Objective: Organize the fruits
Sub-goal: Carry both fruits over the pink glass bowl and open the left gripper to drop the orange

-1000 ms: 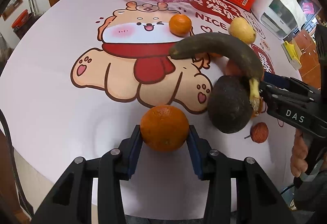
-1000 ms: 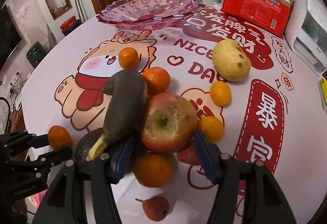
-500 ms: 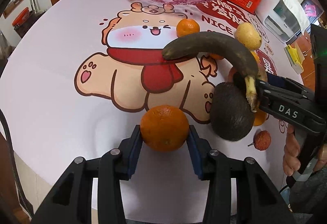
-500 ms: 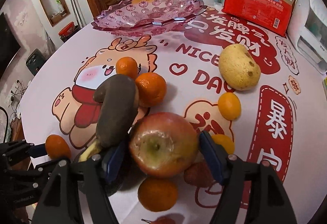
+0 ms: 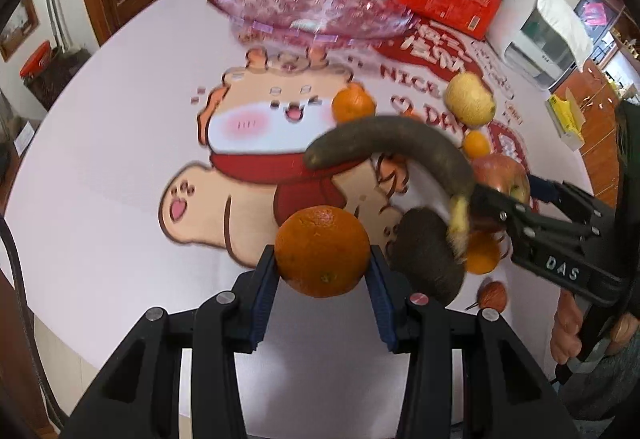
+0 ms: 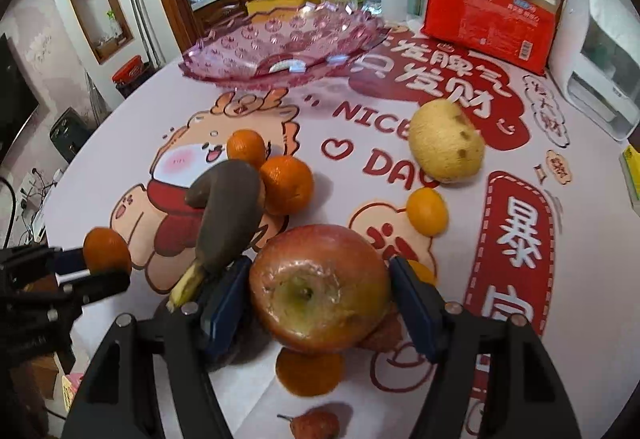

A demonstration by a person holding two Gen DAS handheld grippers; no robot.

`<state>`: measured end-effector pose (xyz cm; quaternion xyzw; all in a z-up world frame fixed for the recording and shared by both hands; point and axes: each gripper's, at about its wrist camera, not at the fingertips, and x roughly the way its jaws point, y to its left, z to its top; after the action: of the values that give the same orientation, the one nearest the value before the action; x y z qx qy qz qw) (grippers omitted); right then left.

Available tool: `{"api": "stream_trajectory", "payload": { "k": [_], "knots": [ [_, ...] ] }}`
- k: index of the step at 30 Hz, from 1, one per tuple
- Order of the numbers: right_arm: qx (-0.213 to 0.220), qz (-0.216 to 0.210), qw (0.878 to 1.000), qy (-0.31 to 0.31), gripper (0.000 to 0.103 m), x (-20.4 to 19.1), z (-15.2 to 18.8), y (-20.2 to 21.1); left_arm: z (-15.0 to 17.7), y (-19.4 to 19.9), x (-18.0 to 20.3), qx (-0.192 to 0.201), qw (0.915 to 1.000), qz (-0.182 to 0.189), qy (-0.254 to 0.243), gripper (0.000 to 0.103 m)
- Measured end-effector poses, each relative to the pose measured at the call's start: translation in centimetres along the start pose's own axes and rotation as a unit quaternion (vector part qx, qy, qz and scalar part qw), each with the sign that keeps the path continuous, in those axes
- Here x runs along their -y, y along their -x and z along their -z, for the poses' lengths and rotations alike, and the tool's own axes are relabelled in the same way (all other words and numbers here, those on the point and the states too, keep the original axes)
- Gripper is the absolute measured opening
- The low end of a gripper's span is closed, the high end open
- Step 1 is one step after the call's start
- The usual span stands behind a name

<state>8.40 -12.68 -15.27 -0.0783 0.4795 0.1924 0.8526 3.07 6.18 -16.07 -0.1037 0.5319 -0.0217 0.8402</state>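
My left gripper (image 5: 322, 259) is shut on an orange (image 5: 322, 251) and holds it off the table; the same gripper (image 6: 92, 263) shows at the left edge of the right wrist view. My right gripper (image 6: 318, 279) is shut on a red-yellow apple (image 6: 320, 287), with a pad touching each side. A dark overripe banana (image 6: 228, 215) leans on that gripper's left finger and on a dark avocado (image 5: 428, 255). An empty pink glass dish (image 6: 280, 39) stands at the far side of the table.
Loose on the printed tablecloth lie mandarins (image 6: 286, 185), a kumquat (image 6: 426, 211), a yellow pear (image 6: 446, 143), an orange (image 6: 310, 371) under the apple and a red lychee (image 6: 316, 423). A red package (image 6: 492, 27) and a white appliance (image 6: 596, 79) stand far right.
My left gripper has risen with the orange. The right jaws stand wider and the apple now sits deeper between them. The banana's tip has tilted upward.
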Motion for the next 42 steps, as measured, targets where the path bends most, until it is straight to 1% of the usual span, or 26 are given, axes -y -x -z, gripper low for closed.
{"api": "stream_trajectory", "payload": {
  "k": [4, 10, 14, 17, 19, 22, 24, 26, 29, 32, 34, 38, 42],
  "knots": [
    [0.024, -0.004, 1.000, -0.015, 0.070, 0.5, -0.9, 2.5, -1.8, 2.0, 0.7, 0.015, 0.9997, 0.008, -0.015, 0.042],
    [0.074, -0.006, 0.997, -0.031, 0.070, 0.1, -3.8, 6.4, -5.7, 5.7, 1.4, 0.044, 0.9979, 0.005, -0.048, 0.042],
    [0.107, -0.005, 0.994, -0.038, 0.070, -1.0, -6.1, 8.5, -8.9, 8.1, 0.6, 0.062, 0.9961, 0.001, -0.063, 0.042],
    [0.124, -0.008, 0.991, -0.049, 0.070, -2.1, -8.5, 9.5, -11.6, 9.6, -0.5, 0.074, 0.9945, -0.003, -0.073, 0.042],
    [0.130, -0.007, 0.990, -0.055, 0.070, -2.9, -10.0, 9.8, -13.2, 10.1, -1.1, 0.080, 0.9936, -0.005, -0.079, 0.042],
    [0.137, 0.005, 0.989, -0.064, 0.070, -4.2, -12.5, 9.2, -16.4, 10.4, -2.3, 0.086, 0.9921, -0.003, -0.091, 0.042],
    [0.134, 0.005, 0.988, -0.076, 0.070, -4.7, -14.0, 8.3, -18.8, 9.9, -3.3, 0.085, 0.9913, 0.002, -0.100, 0.042],
    [0.125, 0.004, 0.987, -0.096, 0.070, -4.9, -15.6, 6.6, -20.7, 8.9, -3.9, 0.084, 0.9906, 0.002, -0.108, 0.042],
    [0.104, 0.018, 0.987, -0.120, 0.070, -5.0, -17.3, 3.2, -23.3, 6.2, -5.0, 0.074, 0.9906, 0.004, -0.115, 0.042],
    [0.077, 0.034, 0.987, -0.140, 0.070, -5.0, -18.0, -0.5, -25.1, 2.7, -5.7, 0.051, 0.9913, 0.011, -0.121, 0.042],
    [0.057, 0.048, 0.986, -0.149, 0.070, -4.8, -18.3, -2.9, -26.0, 0.2, -6.1, 0.031, 0.9911, 0.015, -0.129, 0.042],
    [0.023, 0.067, 0.985, -0.160, 0.071, -4.4, -18.5, -6.5, -26.7, -4.3, -6.2, 0.001, 0.9897, 0.027, -0.141, 0.042],
    [0.001, 0.084, 0.984, -0.157, 0.071, -4.4, -18.8, -8.8, -26.9, -7.7, -6.2, -0.022, 0.9880, 0.034, -0.149, 0.042]
  ]
}}
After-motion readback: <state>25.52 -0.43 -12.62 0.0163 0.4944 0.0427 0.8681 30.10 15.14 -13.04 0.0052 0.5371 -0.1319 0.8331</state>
